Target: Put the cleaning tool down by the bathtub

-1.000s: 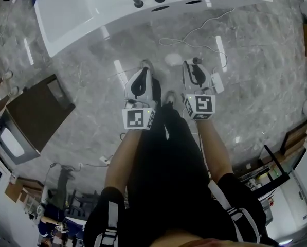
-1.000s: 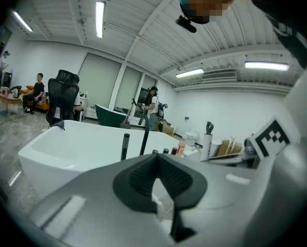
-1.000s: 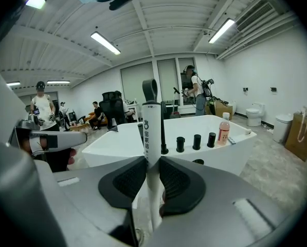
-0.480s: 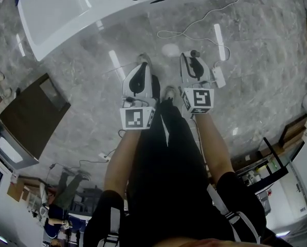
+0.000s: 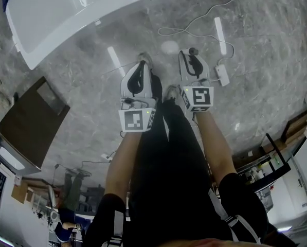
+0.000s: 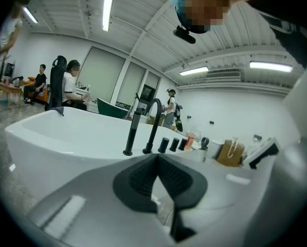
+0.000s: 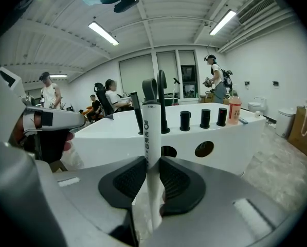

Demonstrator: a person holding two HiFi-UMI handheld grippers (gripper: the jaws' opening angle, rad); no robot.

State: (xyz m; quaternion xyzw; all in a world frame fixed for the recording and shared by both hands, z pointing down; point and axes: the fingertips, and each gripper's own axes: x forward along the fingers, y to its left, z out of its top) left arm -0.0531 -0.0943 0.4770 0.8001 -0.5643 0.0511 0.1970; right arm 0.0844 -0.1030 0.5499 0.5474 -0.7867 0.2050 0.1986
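The white bathtub (image 5: 50, 19) runs across the top of the head view, above a grey marble floor. My right gripper (image 5: 192, 55) points at it and is shut on the cleaning tool (image 7: 152, 130). The tool is a slim white handle with a dark tip (image 5: 193, 51), standing upright between the ribbed pads (image 7: 179, 181). My left gripper (image 5: 142, 66) is held level beside it, its jaws shut with nothing in them. In the left gripper view, the left gripper (image 6: 156, 159) faces the tub wall (image 6: 60, 143) and the black tap (image 6: 152, 122).
A white cable (image 5: 194, 29) and a small white adapter (image 5: 223, 76) lie on the floor ahead of my right gripper. A dark flat box (image 5: 32, 120) sits at the left. Black knobs (image 7: 204, 118) and an orange bottle (image 7: 234, 110) stand on the tub rim. People sit in the background.
The tub has slid toward the top of the head view and the dark box has shifted lower. Both grippers keep the same pose, with the tool still gripped.
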